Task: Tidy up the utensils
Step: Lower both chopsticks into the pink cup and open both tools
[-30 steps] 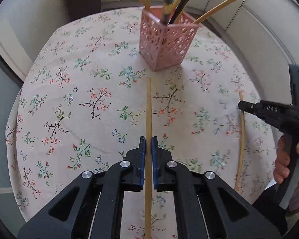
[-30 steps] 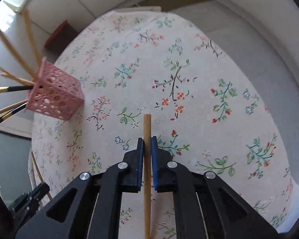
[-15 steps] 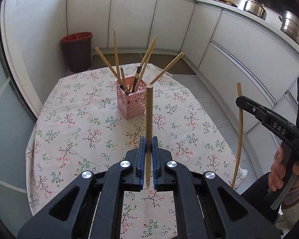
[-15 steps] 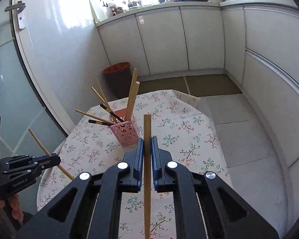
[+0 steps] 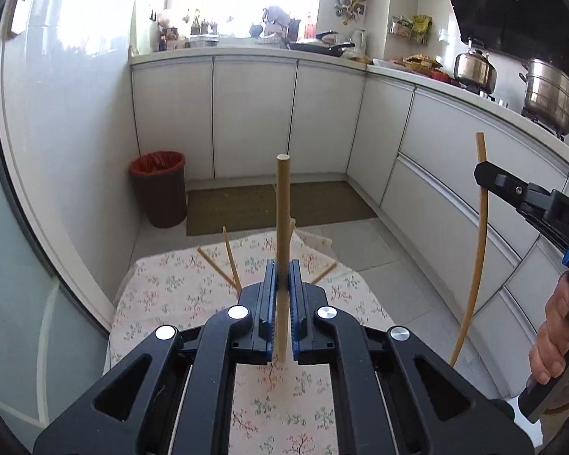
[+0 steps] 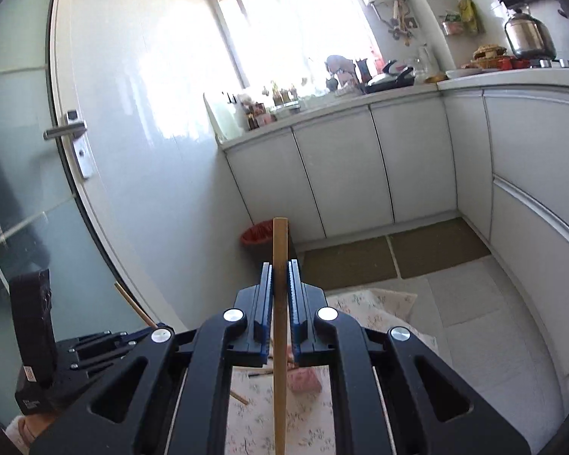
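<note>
My left gripper (image 5: pixel 282 280) is shut on a wooden chopstick (image 5: pixel 283 227), held upright high above the floral table (image 5: pixel 163 288). My right gripper (image 6: pixel 280 278) is shut on a second wooden chopstick (image 6: pixel 279 265), also upright. The right gripper and its chopstick (image 5: pixel 478 246) show at the right of the left wrist view. The pink lattice holder (image 6: pixel 303 379) sits on the table below, mostly hidden behind the right gripper's fingers. Several chopsticks (image 5: pixel 229 258) stick out of the holder behind the left gripper. The left gripper's body (image 6: pixel 57 364) shows at lower left of the right wrist view.
A red-lined bin (image 5: pixel 159 193) stands on the floor beyond the table. White cabinets (image 5: pixel 254 117) run along the back and right. A glass door (image 6: pixel 22 189) with a handle is at the left. Pots (image 5: pixel 546 91) sit on the counter at the right.
Both grippers have lifted their chopsticks off the table and tilted up from looking down at the cloth to facing the kitchen. The holder has dropped out of sight behind the fingers.
</note>
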